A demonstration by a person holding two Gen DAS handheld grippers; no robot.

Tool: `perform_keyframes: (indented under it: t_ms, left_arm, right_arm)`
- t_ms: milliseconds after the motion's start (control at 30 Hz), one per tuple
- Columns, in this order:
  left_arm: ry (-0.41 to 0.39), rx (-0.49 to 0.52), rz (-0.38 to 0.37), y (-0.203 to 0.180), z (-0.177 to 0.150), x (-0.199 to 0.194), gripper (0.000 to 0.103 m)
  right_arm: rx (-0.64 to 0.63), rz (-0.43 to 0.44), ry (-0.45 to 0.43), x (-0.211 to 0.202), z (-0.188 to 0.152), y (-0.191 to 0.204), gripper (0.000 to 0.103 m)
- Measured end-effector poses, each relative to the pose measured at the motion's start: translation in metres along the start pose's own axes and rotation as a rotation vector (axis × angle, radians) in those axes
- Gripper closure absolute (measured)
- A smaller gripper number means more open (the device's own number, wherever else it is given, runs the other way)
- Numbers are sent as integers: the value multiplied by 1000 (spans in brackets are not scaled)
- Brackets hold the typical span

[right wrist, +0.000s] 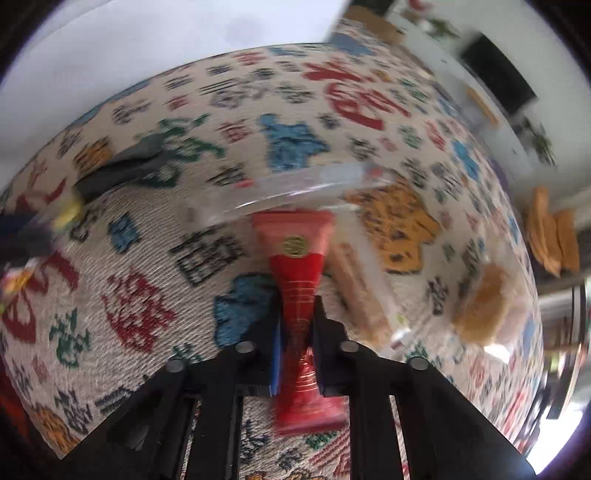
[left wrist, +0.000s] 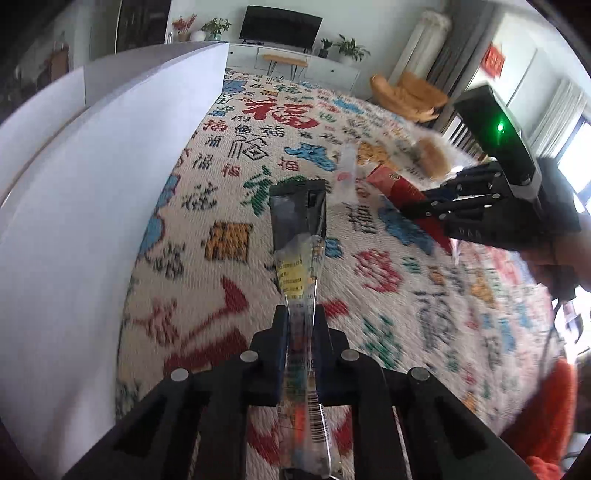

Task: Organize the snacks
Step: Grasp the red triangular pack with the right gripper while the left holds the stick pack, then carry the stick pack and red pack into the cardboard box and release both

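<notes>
My left gripper is shut on a long clear-and-black snack packet and holds it above the patterned rug. My right gripper is shut on a red snack packet with a gold seal. In the left wrist view the right gripper is at the right, with the red packet in it. A clear packet lies on the rug past the red one. A round biscuit pack and a long wafer pack lie to the right. The black packet shows at the left in the right wrist view.
A white box wall stands along the left of the rug. A TV, a cabinet, plants and an orange chair stand at the far end. An orange cushion lies at the lower right.
</notes>
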State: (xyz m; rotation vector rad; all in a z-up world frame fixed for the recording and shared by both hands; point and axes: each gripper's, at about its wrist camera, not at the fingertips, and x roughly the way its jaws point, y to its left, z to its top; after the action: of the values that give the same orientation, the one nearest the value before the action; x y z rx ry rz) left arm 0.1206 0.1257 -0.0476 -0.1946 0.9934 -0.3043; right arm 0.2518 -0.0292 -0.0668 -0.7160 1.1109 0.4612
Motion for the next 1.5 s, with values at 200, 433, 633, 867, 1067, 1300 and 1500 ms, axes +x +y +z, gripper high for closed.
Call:
perform_keyframes:
  t_ms: [200,433,633,867,1067,1300,1500]
  left_arm:
    - [-57,-31,-151,-17,0,-27,92]
    - [-138,-118,-347,-19,27,-80,92]
    - [-313,-200,-357,49,69,-173,92]
    - [-384,-197,11,136,91,-220,90]
    - [-295,-316,338,189,68,-188,24]
    - [-372,-218,259,126,57,-189,18]
    - [-340,-45,44,18,78,-163,15]
  right_arm:
    - [340,218,-131,-47,-53,-34,91]
    - [641,343,-195,-64,-92,-49,91]
    - [654,475,-395,-145,-24,-43,91]
    - [478,640,-575,-223,106,28,90]
    - [453,596,-604,-199,152,93,31]
    - [444,227,-558,-132,53,68,31]
    - [590,-90,-362,-61,-96,-18,31]
